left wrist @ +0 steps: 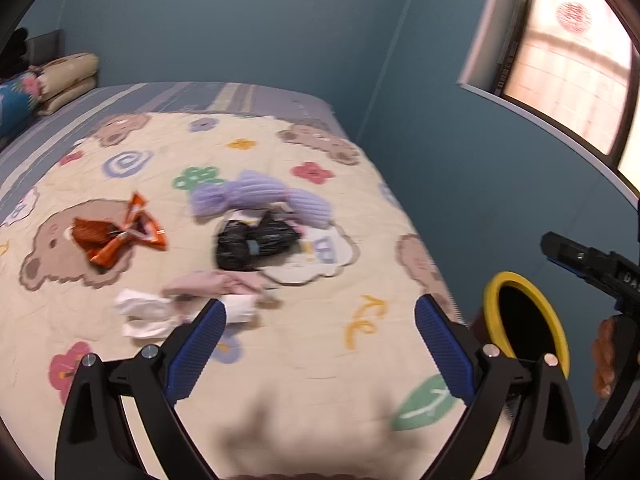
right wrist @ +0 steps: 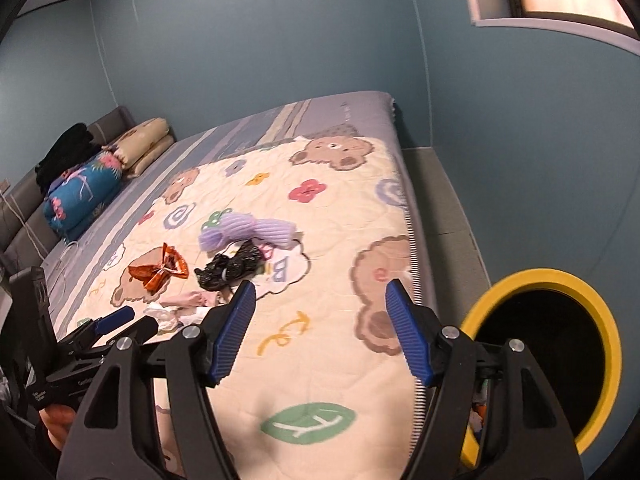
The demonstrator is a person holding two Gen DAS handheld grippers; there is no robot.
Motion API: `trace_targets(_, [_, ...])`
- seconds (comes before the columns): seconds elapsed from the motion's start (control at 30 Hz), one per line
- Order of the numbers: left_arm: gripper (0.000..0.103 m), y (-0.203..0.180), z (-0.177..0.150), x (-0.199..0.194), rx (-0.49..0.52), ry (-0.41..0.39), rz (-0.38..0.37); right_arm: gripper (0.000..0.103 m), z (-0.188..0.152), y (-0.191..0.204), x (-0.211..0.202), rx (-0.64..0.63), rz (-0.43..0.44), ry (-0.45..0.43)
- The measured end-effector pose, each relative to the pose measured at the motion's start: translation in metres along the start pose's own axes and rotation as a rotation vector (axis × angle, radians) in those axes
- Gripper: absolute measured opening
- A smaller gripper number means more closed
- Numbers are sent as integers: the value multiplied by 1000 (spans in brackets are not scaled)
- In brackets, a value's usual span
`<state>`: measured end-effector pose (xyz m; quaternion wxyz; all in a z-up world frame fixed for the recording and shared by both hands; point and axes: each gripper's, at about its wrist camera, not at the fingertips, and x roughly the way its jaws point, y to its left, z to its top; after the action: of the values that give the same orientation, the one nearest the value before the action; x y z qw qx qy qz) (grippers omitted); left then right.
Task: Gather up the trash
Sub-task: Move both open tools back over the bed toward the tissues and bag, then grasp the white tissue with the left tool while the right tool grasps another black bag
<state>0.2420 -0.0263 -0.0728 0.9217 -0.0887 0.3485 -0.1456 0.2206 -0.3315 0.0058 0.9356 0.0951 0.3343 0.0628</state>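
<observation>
Trash lies on the cream bear-print quilt (left wrist: 280, 360): an orange foil wrapper (left wrist: 116, 236) (right wrist: 160, 270), a black crumpled plastic bag (left wrist: 254, 242) (right wrist: 230, 268), and white and pink crumpled paper (left wrist: 188, 300) (right wrist: 180, 306). A lilac ribbed cloth (left wrist: 260, 196) (right wrist: 250, 230) lies behind the black bag. A yellow-rimmed bin (left wrist: 524, 320) (right wrist: 548, 352) stands beside the bed on the right. My left gripper (left wrist: 320, 340) is open and empty above the quilt, just before the white paper. My right gripper (right wrist: 320, 328) is open and empty above the quilt's right part.
Folded bedding and pillows (right wrist: 92, 184) are stacked at the head of the bed. Blue walls close in behind and to the right. A window (left wrist: 576, 56) is on the right wall. A grey floor strip (right wrist: 448, 208) runs between bed and wall.
</observation>
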Motion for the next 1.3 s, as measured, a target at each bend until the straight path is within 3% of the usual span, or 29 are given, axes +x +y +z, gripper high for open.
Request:
trace_targets(0.27, [92, 63, -5, 11, -51, 30, 90, 64, 6, 39, 42, -49, 35, 37])
trace_targets(0.63, [92, 120, -16, 37, -123, 89, 135, 64, 12, 81, 112, -93, 63, 102])
trace_targets(1.1, [92, 148, -19, 79, -156, 153, 151, 65, 6, 114, 231, -126, 67, 207])
trace_targets(1.3, [92, 148, -19, 97, -157, 179, 143, 65, 2, 113, 279, -81, 73, 282])
